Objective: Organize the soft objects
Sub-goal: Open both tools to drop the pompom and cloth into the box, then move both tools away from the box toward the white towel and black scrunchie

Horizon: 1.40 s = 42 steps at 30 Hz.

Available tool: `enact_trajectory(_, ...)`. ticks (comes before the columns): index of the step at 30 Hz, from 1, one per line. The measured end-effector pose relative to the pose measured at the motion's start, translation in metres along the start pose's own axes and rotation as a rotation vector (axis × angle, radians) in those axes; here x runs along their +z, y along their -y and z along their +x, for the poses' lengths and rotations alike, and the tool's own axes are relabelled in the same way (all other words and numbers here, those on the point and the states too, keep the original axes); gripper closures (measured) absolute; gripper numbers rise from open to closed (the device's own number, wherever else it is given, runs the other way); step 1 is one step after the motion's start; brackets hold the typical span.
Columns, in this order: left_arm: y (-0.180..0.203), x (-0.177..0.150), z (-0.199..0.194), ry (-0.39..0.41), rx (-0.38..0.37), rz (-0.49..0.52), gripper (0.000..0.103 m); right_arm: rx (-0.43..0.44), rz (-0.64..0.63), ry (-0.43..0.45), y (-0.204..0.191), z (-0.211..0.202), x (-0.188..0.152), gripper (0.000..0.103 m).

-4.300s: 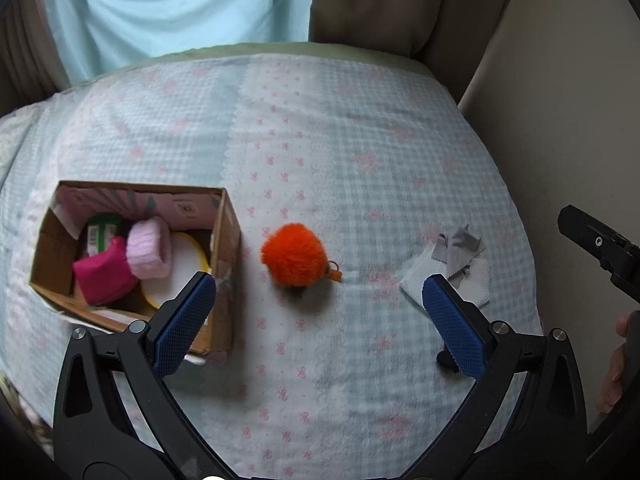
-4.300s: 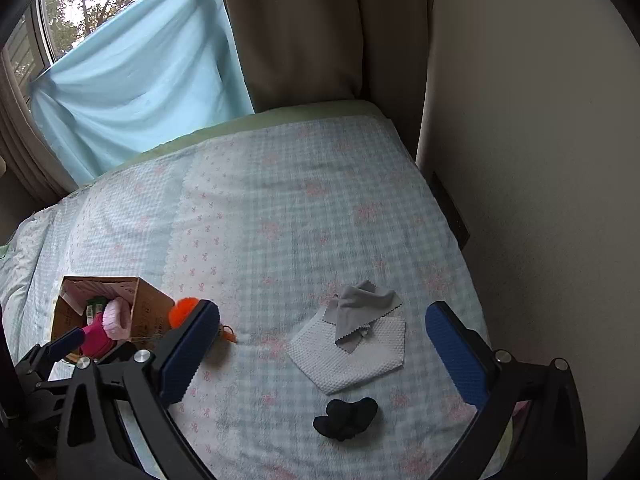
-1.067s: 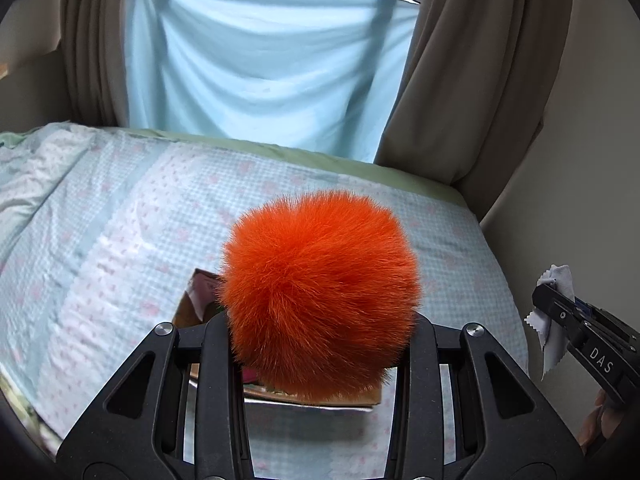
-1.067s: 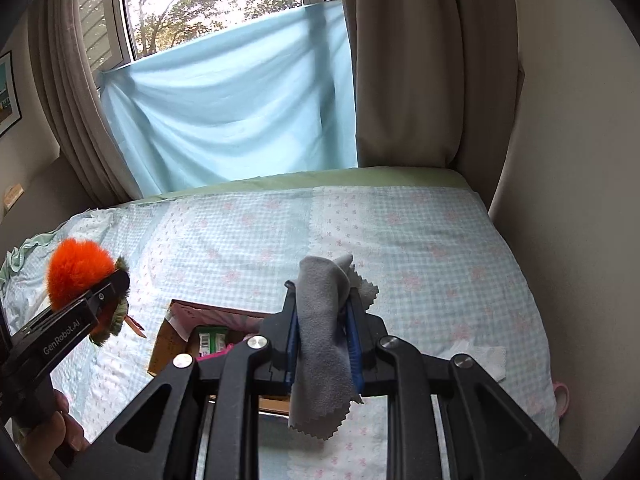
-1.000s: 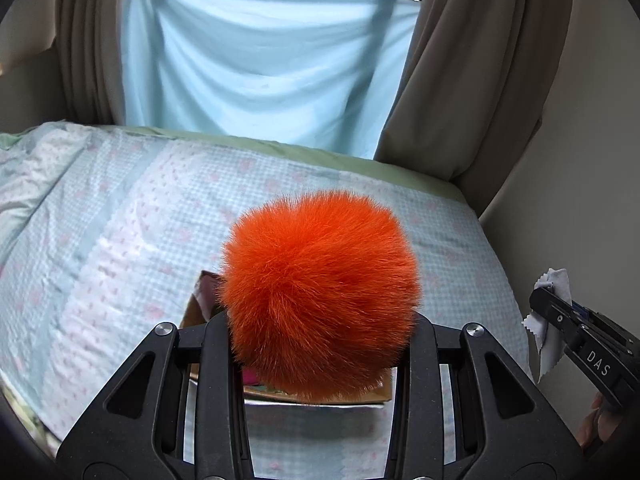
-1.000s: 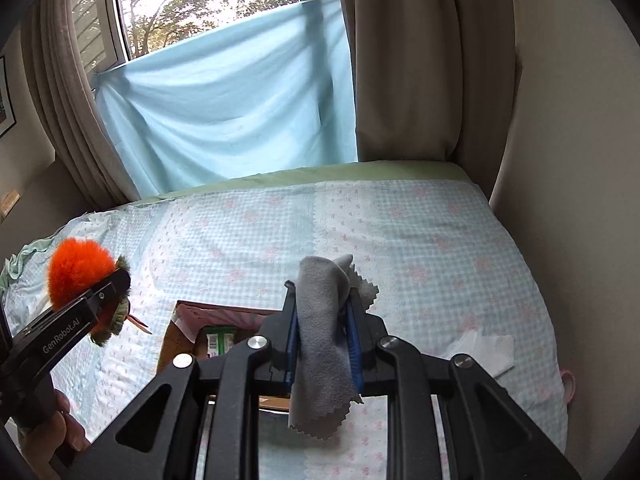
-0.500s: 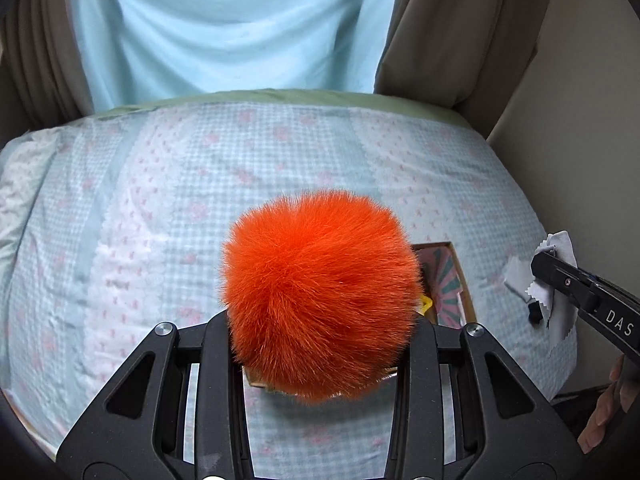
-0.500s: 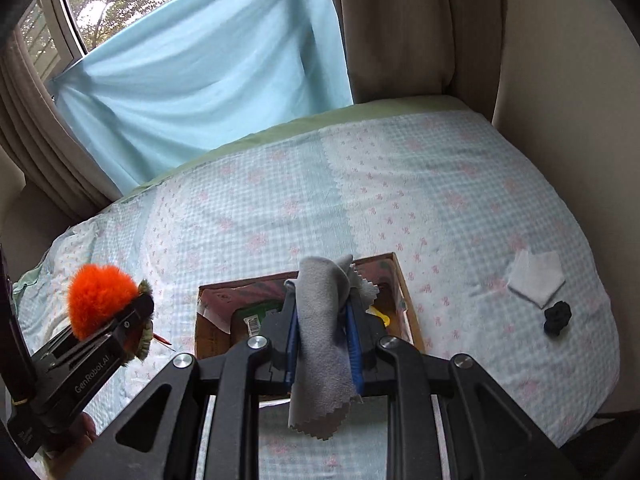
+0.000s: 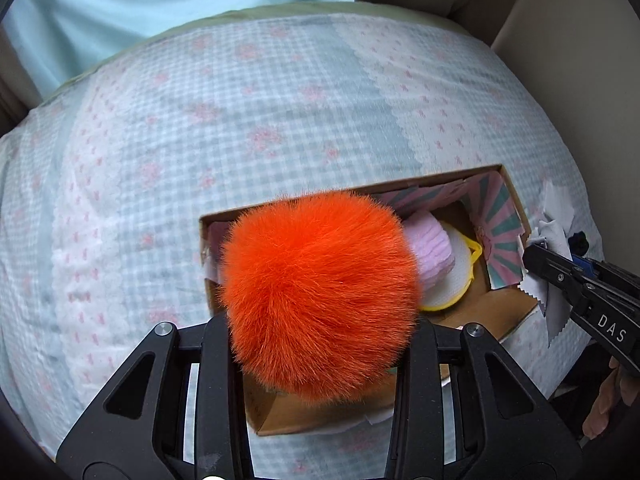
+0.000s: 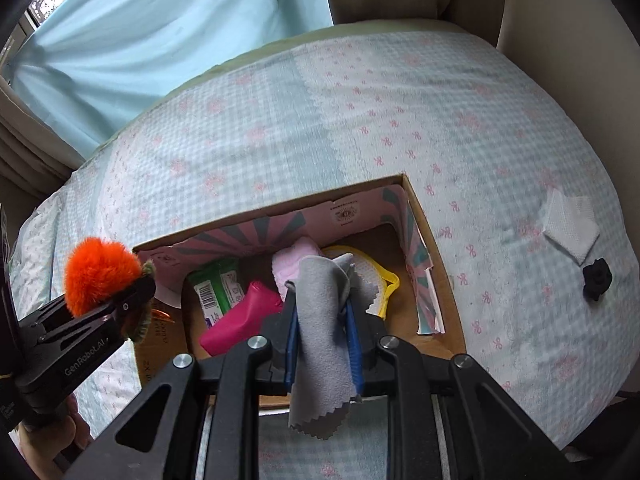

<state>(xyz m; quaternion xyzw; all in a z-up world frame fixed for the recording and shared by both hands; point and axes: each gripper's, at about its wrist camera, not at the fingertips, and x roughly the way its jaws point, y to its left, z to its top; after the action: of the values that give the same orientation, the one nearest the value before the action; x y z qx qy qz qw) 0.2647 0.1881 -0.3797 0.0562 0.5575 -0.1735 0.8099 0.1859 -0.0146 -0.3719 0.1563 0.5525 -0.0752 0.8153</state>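
1. Left gripper [image 9: 320, 344]: fingers clamped on the orange pom-pom [image 9: 320, 296], fur bulging out past both fingers and hiding the tips.
2. Beyond and beneath those fingers: open cardboard box [image 9: 516, 204] on the checked bedspread [image 9: 200, 120], with a pink knitted roll [image 9: 434, 254] and a yellow-rimmed white pad [image 9: 460, 276] showing just right of the pom-pom.
3. Right gripper [image 10: 322, 312]: blue-padded fingers pinched narrow on a folded grey cloth [image 10: 320, 320], zigzag edge hanging below the fingers toward the camera.
4. Directly past the right fingertips, inside the box: magenta pouch [image 10: 240, 320] to the left, green packet [image 10: 218, 284] further left, pink roll and yellow-rimmed pad ahead.
5. Well right of the right fingers, outside the box, on the bedspread: white folded cloth [image 10: 572, 230] with a small black object [image 10: 597, 276] just beside it.
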Motion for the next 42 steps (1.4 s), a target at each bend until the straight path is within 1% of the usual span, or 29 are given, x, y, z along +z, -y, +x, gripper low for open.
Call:
enact_trajectory(3,0.014,0.006,0.025,-0.045,-0.017,0.071,0.073,0.002,0.027,-0.033,0.007,0.017,-0.001,0.084)
enact_trajectory(5,0.02,0.008,0.039,-0.076,-0.035,0.093,0.073,-0.003,0.039,-0.055,0.011,0.027,0.0,0.084)
enact_trajectory(7,0.022,0.009,0.049,-0.089,-0.033,0.11,0.072,-0.003,0.059,-0.069,0.014,0.034,0.001,0.084)
enact_trajectory(8,0.023,0.01,0.052,-0.097,-0.04,0.12,0.062,0.0,0.072,-0.077,0.016,0.038,0.002,0.083)
enact_trajectory(9,0.024,0.012,0.055,-0.106,-0.039,0.128,0.037,0.007,0.084,-0.083,0.018,0.042,0.002,0.082)
enact_trajectory(10,0.025,0.013,0.059,-0.119,-0.032,0.135,0.018,0.012,0.098,-0.081,0.02,0.044,0.003,0.065)
enact_trajectory(11,0.026,0.014,0.061,-0.13,-0.018,0.144,0.001,0.011,0.108,-0.078,0.022,0.047,0.003,0.048)
enact_trajectory(12,0.026,0.013,0.063,-0.139,-0.005,0.153,0.0,0.016,0.113,-0.081,0.024,0.048,0.003,0.005)
enact_trajectory(13,0.026,0.012,0.062,-0.133,-0.015,0.157,0.0,0.038,0.117,-0.076,0.025,0.048,0.003,0.0)
enact_trajectory(15,0.024,0.01,0.06,-0.133,-0.04,0.163,0.0,0.058,0.125,-0.069,0.028,0.047,0.004,0.0)
enact_trajectory(19,0.023,0.002,0.055,-0.14,-0.019,0.178,0.0,0.054,0.12,-0.053,0.028,0.044,0.004,0.0)
enact_trajectory(24,0.02,-0.005,0.046,-0.136,-0.019,0.149,0.0,0.064,0.104,-0.047,0.023,0.036,0.002,0.0)
enact_trajectory(29,0.016,-0.008,0.027,-0.106,-0.013,0.12,0.0,0.082,0.087,-0.025,0.017,0.018,0.0,0.0)
enact_trajectory(33,0.014,-0.01,0.001,-0.072,-0.008,0.102,0.0,0.1,0.074,0.005,0.013,-0.008,0.0,0.0)
enact_trajectory(38,0.012,-0.016,-0.043,-0.05,-0.026,0.049,0.0,0.122,0.093,0.045,0.015,-0.056,-0.001,0.0)
enact_trajectory(42,0.015,-0.025,-0.084,-0.019,-0.016,0.026,0.0,0.093,0.058,0.079,0.017,-0.098,-0.005,0.0)
